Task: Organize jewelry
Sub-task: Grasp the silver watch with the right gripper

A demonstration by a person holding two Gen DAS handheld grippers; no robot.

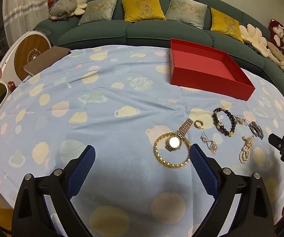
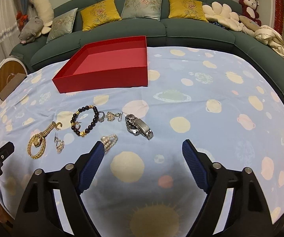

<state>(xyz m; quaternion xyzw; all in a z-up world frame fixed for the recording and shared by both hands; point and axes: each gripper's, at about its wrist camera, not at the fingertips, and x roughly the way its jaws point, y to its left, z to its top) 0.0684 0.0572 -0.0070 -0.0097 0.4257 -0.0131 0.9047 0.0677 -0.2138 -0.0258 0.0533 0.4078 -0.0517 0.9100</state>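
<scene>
Nearest the lens: blue ribbed pads of the left gripper (image 1: 142, 152), jaws spread wide with nothing between, hovering over the counter (image 1: 110, 118) under its planet-print cloth. Just past its right pad, a gold chain loop (image 1: 171, 151) with a gold watch (image 1: 174, 142) lying across it. In the other view, the right gripper (image 2: 143, 148), jaws also apart and empty, left pad just beside the pearl bracelet (image 2: 109, 141), not clamped on it.

Rest of the jewelry strung in a loose row between grippers and box: dark bead bracelet (image 2: 85, 121), silver watch (image 2: 139, 126), small gold ear cuff (image 1: 198, 124), silver earring (image 1: 209, 145), a few tiny pieces too small to name. Red box (image 2: 106, 67) farther back, open, nothing inside yet; task barely begun by the look of it.

Likely trouble: thin chain and pearls lying flat on soft cloth, so pads may pinch fabric along with metal and drag neighbours out of place. Watch resting on the chain, so lifting 1 could snag the other. 2 grippers close together near the same cluster, so a bump seems possible.

Writing: partial white letters "DAS" on the right gripper's side in the left view; a partly cut label on the left gripper in the right view, not readable.
</scene>
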